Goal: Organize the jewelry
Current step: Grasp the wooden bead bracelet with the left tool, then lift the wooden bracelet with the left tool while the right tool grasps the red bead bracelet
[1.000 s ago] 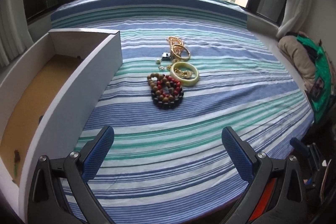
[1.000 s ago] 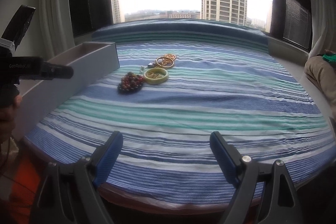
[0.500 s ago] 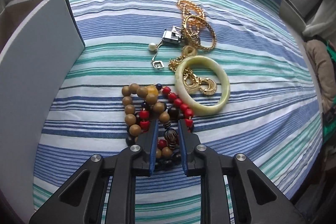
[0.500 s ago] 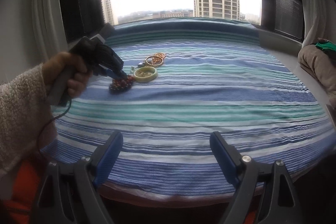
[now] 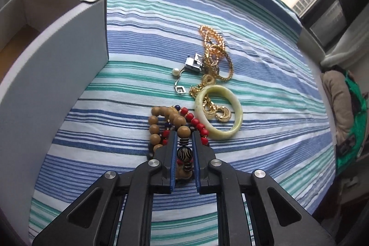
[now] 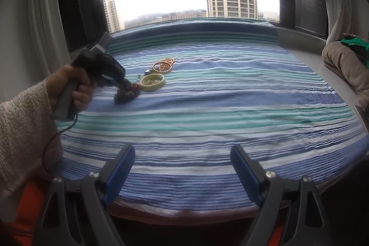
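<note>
A heap of wooden, red and dark bead bracelets point(image 5: 159, 128) lies on the striped cloth point(image 5: 265, 75). My left gripper point(image 5: 183, 134) points down into the heap, its jaws closing with a striped bead and its strand pinched between the blue pads. Just right of it lies a pale green bangle point(image 5: 235, 107) ringing gold earrings, with gold chains point(image 5: 216, 47), a silver clip point(image 5: 193, 63) and a pearl piece point(image 5: 175, 72) behind. The right wrist view shows the left gripper point(image 6: 128, 84) on the beads point(image 6: 126, 95). My right gripper point(image 6: 182, 151) stands open over the cloth's near edge, holding nothing.
An open white box point(image 5: 57, 57) with a brown floor stands left of the jewelry. Folded beige and green clothes point(image 6: 346, 63) lie at the right edge. A person's hand point(image 6: 76, 84) in a fleecy sleeve holds the left gripper. A window ledge runs behind.
My left gripper came forward and down onto the bead heap, and its jaws went from wide open to nearly together around beads. The right gripper stayed open in much the same place.
</note>
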Available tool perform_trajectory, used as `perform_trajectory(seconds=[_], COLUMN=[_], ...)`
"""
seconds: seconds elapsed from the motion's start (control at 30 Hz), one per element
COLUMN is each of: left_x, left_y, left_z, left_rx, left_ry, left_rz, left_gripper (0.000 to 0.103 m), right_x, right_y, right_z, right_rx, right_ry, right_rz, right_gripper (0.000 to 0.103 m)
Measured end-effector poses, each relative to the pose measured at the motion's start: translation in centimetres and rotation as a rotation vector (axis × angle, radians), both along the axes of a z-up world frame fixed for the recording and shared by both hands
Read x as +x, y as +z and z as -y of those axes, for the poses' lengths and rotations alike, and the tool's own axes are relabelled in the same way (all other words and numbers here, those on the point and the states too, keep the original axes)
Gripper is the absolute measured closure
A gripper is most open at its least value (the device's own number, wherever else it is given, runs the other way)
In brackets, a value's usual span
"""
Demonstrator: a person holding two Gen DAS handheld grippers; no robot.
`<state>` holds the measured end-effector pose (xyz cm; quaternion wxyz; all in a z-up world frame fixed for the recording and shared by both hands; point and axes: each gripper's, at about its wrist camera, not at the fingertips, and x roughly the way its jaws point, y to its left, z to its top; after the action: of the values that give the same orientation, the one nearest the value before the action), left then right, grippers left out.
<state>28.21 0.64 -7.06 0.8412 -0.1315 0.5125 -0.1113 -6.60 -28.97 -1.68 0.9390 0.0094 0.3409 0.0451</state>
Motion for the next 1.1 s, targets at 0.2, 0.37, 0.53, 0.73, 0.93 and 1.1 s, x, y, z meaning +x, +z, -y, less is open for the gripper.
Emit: perform_trajectory(seconds=[0.2, 0.37, 0.53, 0.73, 0.93, 1.1], left_x=[-5.6, -10.5, -13.7, -15.5, -16.7, -17.3], left_y=[4.8, 6.0, 5.3, 5.1, 5.1, 4.5], left_z=[-4.6, -7.8, -9.9, -11.2, -12.4, -12.8], left_rx=[-0.056, -0.081, -0.112, -0.135, -0.137, -0.142], left_ry=[0.009, 0.049, 0.091, 0.117, 0.145, 0.154], left_rz=[0.099, 0.131, 0.125, 0.131, 0.149, 0.141], left_gripper=[0.092, 0.092, 0.092, 0.092, 0.092, 0.092], right_x=[5.0, 13.4, 21.6, 30.5, 34.4, 34.9], right_y=[0.9, 0.2, -0.8, -3.6, -6.9, -7.7], right_z=[2.0, 1.9, -3.0, -12.3, -17.2, -18.9], right_rx=[0.206, 0.442, 0.498, 0.391, 0.208, 0.052], right_ry=[0.088, 0.161, 0.235, 0.247, 0.160, 0.080], right_rz=[-0.097, -0.279, -0.405, -0.528, -0.622, -0.590], right_gripper=[0.017, 0.017, 0.038, 0.059, 0.070, 0.072])
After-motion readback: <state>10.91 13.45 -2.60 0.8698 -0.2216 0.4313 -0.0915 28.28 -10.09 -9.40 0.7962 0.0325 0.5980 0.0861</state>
